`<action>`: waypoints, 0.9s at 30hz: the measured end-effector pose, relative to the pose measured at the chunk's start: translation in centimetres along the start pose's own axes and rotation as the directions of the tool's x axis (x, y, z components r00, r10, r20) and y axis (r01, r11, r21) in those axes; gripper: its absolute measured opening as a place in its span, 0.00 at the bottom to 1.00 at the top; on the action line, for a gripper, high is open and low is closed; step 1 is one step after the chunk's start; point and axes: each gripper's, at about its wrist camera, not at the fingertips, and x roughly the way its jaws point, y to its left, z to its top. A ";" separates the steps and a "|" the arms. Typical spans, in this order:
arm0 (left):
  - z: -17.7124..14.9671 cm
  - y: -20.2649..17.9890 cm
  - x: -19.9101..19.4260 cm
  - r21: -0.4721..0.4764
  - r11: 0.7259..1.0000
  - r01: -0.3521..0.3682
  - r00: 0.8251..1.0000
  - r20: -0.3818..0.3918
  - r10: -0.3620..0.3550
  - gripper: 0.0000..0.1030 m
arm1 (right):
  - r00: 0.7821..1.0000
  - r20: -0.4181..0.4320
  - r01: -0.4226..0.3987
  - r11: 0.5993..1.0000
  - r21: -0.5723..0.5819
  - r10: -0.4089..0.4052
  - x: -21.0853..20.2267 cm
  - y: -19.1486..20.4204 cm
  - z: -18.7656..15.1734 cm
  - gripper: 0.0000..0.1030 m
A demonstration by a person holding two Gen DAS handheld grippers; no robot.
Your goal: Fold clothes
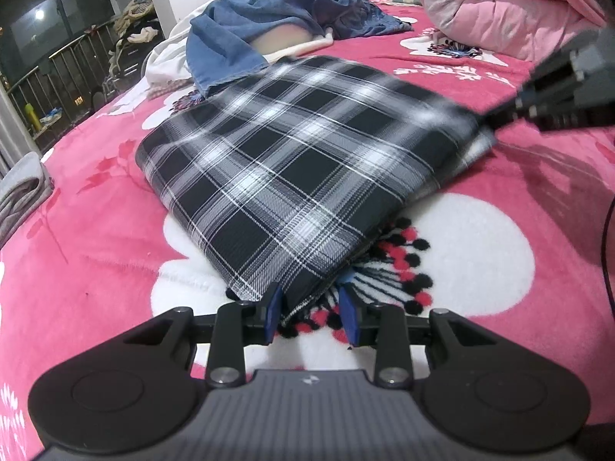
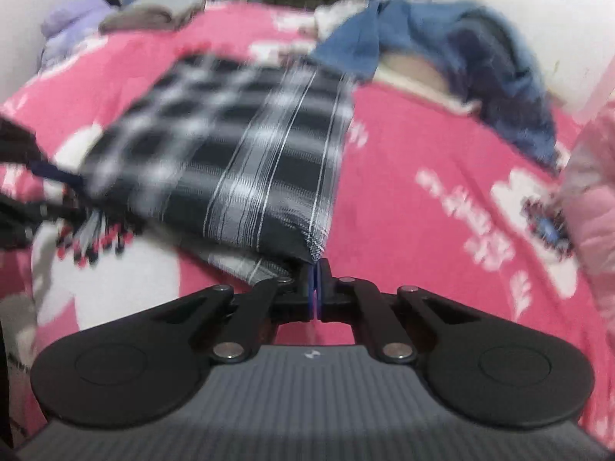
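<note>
A folded black-and-white plaid cloth (image 1: 292, 153) lies on the pink flowered blanket (image 1: 96, 261). My left gripper (image 1: 310, 309) sits at the cloth's near corner. Its blue pads (image 1: 273, 309) stand apart, with the corner lying between them against the left pad, and blanket shows beside the right pad. In the left wrist view my right gripper (image 1: 496, 117) reaches in from the right to the cloth's far right corner. The blurred right wrist view shows that gripper (image 2: 316, 288) with its pads together, pinching the corner of the plaid cloth (image 2: 246, 161), which is lifted slightly.
A crumpled blue denim garment (image 1: 269, 19) and white clothes (image 1: 169, 57) lie just beyond the plaid cloth. A pink quilt (image 1: 499, 7) is bunched at the far right. Grey folded clothes (image 1: 19, 192) sit at the left bed edge, with a railing (image 1: 57, 61) beyond.
</note>
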 end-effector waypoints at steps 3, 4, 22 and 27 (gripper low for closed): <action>-0.2 0.1 0.0 -0.008 1.000 0.004 1.000 0.003 -0.004 0.33 | 1.000 -0.021 -0.018 1.000 0.002 0.018 0.4 0.1 -0.3 0.00; -0.2 0.1 0.0 -0.009 1.000 0.005 1.000 0.003 -0.004 0.33 | 0.999 -0.031 -0.030 1.000 -0.001 0.030 0.6 0.1 -0.2 0.00; 3.0 5.4 -2.9 -0.265 0.964 0.027 0.998 0.059 -0.012 0.34 | 0.960 0.177 -0.251 0.947 0.201 0.217 0.3 -8.4 9.6 0.20; 6.2 7.3 1.3 -0.317 0.946 -0.069 0.997 0.012 0.077 0.34 | 0.944 0.149 -0.317 0.934 0.166 0.294 6.2 -7.2 13.9 0.20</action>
